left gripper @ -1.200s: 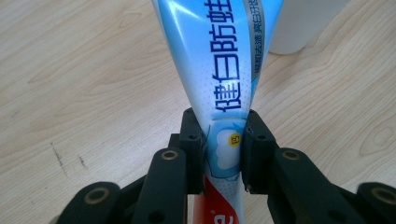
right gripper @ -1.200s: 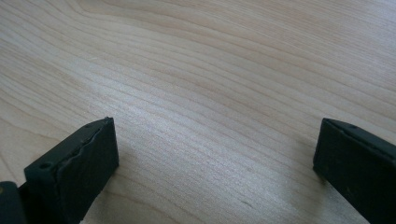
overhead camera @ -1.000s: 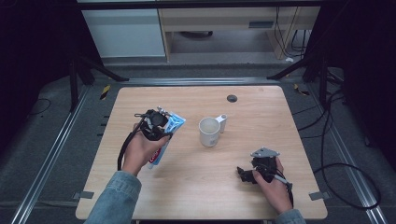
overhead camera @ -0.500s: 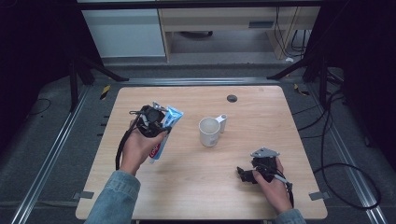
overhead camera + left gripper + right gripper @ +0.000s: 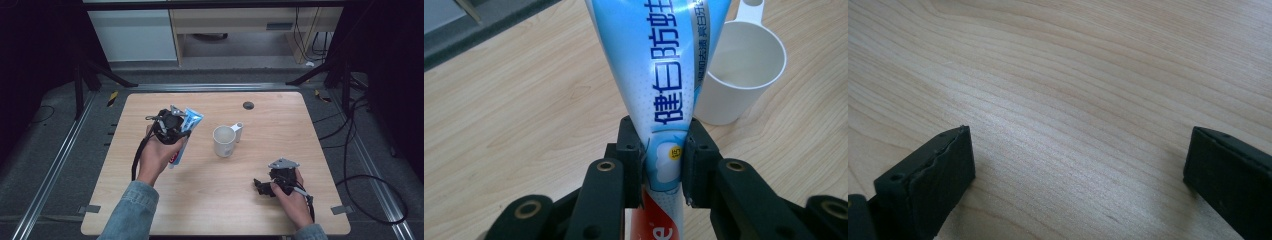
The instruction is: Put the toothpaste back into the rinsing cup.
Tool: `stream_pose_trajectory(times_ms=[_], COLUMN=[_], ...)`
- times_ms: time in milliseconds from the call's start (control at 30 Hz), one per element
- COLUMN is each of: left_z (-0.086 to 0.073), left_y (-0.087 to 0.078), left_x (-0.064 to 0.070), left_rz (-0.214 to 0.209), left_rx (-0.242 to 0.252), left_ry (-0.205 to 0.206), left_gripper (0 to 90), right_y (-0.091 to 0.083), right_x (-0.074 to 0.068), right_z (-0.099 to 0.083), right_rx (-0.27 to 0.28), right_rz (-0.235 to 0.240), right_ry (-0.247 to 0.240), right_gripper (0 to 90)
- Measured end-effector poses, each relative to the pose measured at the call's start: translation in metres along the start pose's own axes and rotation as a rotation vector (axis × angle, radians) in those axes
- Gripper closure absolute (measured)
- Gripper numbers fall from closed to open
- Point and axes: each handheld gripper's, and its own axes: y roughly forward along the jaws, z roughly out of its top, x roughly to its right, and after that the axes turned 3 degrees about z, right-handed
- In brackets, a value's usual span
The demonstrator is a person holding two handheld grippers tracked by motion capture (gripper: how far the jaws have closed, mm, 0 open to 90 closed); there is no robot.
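Pointing its flat end toward the far right, the toothpaste tube (image 5: 664, 100) sits clamped between the jaws of the left gripper (image 5: 169, 126), lifted over the table (image 5: 280, 120). The white mug (image 5: 224, 140) stands just right of it. The right gripper (image 5: 272, 182), jaws apart, rests near the right edge.

Even overhead light falls on the pale wooden surface (image 5: 215, 200); surroundings stay dark. Glare streaks the glossy blue toothpaste tube (image 5: 664, 75). Near black tongs (image 5: 1078, 185) are soft, casting faint shadows.
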Motion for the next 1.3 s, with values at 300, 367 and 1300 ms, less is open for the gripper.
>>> stream_pose_trajectory(times_ms=[300, 367, 1300], left_z=[0.010, 0.011, 0.026], left_y=[-0.005, -0.005, -0.016], left_x=[0.010, 0.012, 0.034], left_rz=[-0.007, -0.005, 0.008], left_rx=[0.112, 0.128, 0.297], left_ry=[-0.013, -0.013, -0.004], left_gripper=[73.3, 73.3, 73.2], right_y=[0.000, 0.000, -0.001], right_x=[0.000, 0.000, -0.001], right_z=[0.000, 0.000, 0.000], right_rx=[0.000, 0.000, -0.008], right_rz=[0.000, 0.000, 0.014], right_ry=[0.000, 0.000, 0.005], right_gripper=[0.3, 0.3, 0.3])
